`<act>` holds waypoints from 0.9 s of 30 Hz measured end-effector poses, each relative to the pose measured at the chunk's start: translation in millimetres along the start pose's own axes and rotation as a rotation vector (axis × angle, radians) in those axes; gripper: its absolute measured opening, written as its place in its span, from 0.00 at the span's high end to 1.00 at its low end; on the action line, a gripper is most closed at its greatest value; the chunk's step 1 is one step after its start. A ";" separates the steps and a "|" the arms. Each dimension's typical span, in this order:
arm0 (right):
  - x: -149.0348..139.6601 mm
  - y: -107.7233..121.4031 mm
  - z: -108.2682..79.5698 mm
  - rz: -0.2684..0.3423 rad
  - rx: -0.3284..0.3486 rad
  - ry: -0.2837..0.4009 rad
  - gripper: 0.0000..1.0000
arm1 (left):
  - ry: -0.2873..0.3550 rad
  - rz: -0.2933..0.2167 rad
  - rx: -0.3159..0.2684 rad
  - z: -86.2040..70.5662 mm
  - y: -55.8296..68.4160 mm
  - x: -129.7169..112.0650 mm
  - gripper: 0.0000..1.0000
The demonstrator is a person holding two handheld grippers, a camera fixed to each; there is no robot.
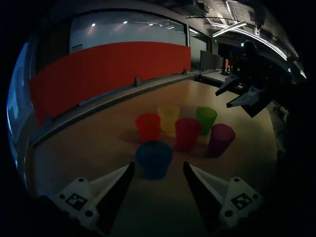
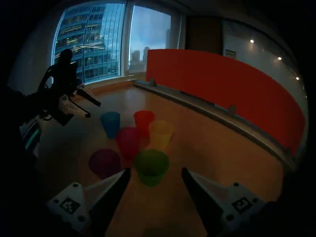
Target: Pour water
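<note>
Several plastic cups stand in a cluster on a wooden table [image 1: 94, 138]. In the left gripper view the blue cup [image 1: 154, 158] is nearest, just beyond my left gripper [image 1: 158, 169], which is open and empty. Behind it stand an orange-red cup [image 1: 148, 126], a yellow cup [image 1: 168, 117], a red cup [image 1: 187, 133], a green cup [image 1: 206, 119] and a purple cup [image 1: 220, 139]. The right gripper [image 1: 231, 94] hovers at the far right. In the right gripper view the green cup [image 2: 151, 166] sits just ahead of my open right gripper [image 2: 155, 174]; the purple cup [image 2: 104, 162] is to its left.
A red partition panel [image 1: 110, 71] runs along the table's far edge behind a raised rail [image 1: 118, 96]. Large windows [image 2: 94, 43] show city buildings. The left gripper [image 2: 79, 98] and the hand holding it appear at the left in the right gripper view. The room is dim.
</note>
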State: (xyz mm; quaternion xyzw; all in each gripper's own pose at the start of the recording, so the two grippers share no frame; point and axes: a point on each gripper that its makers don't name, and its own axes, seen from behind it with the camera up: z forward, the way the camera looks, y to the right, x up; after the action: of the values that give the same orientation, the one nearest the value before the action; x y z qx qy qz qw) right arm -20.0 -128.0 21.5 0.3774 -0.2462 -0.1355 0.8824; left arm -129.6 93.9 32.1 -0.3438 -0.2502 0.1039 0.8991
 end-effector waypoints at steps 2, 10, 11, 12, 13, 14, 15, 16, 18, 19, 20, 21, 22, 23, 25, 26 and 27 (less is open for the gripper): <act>-3.6 0.3 4.6 0.001 0.003 -0.009 0.00 | -0.019 0.005 0.002 4.5 -2.0 -6.4 0.09; -18.2 1.0 19.8 -0.002 0.014 -0.047 0.00 | -0.086 0.010 -0.011 23.6 -5.1 -27.1 0.09; -19.7 1.3 21.3 -0.003 0.015 -0.052 0.00 | -0.094 0.009 -0.014 25.7 -4.9 -29.3 0.09; -20.9 1.5 22.9 -0.004 0.016 -0.057 0.00 | -0.102 0.009 -0.017 28.0 -5.0 -31.3 0.09; -21.6 1.5 24.4 -0.004 0.017 -0.059 0.00 | -0.108 0.008 -0.019 30.1 -5.1 -32.9 0.09; -22.3 1.5 25.9 -0.004 0.018 -0.062 0.00 | -0.114 0.008 -0.020 32.2 -5.3 -34.4 0.09; -22.8 1.4 27.5 -0.003 0.021 -0.065 0.00 | -0.119 0.009 -0.022 34.3 -5.6 -35.5 0.09; -23.2 1.1 28.8 -0.002 0.023 -0.066 0.00 | -0.121 0.010 -0.022 36.0 -6.0 -35.8 0.09; -24.1 0.6 31.6 0.001 0.028 -0.071 0.00 | -0.126 0.011 -0.025 39.5 -6.8 -36.3 0.09; -24.8 0.6 32.8 0.002 0.030 -0.073 0.00 | -0.127 0.012 -0.027 41.1 -6.9 -36.0 0.09; -25.6 0.5 34.0 0.003 0.032 -0.075 0.00 | -0.128 0.012 -0.030 42.7 -7.1 -35.8 0.09; -26.5 0.5 35.4 0.004 0.034 -0.078 0.00 | -0.129 0.012 -0.033 44.4 -6.9 -35.5 0.09; -27.4 0.4 36.7 0.004 0.035 -0.082 0.00 | -0.131 0.012 -0.037 46.0 -6.4 -35.3 0.09; -28.3 0.2 38.0 0.004 0.037 -0.085 0.00 | -0.133 0.012 -0.042 47.5 -6.0 -35.0 0.09; -29.5 -0.6 40.9 0.004 0.041 -0.089 0.00 | -0.134 0.014 -0.049 50.8 -5.2 -33.8 0.09; -29.9 -1.2 42.2 0.003 0.044 -0.091 0.00 | -0.134 0.015 -0.052 52.3 -4.8 -33.2 0.09; -30.3 -1.8 43.7 0.003 0.046 -0.092 0.00 | -0.135 0.016 -0.055 54.1 -4.4 -32.5 0.09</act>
State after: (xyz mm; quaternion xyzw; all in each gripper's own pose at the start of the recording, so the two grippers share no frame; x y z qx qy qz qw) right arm -69.1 -142.5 36.1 0.3906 -0.2901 -0.1459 0.8614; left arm -185.4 109.6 57.3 -0.3628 -0.3102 0.1270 0.8695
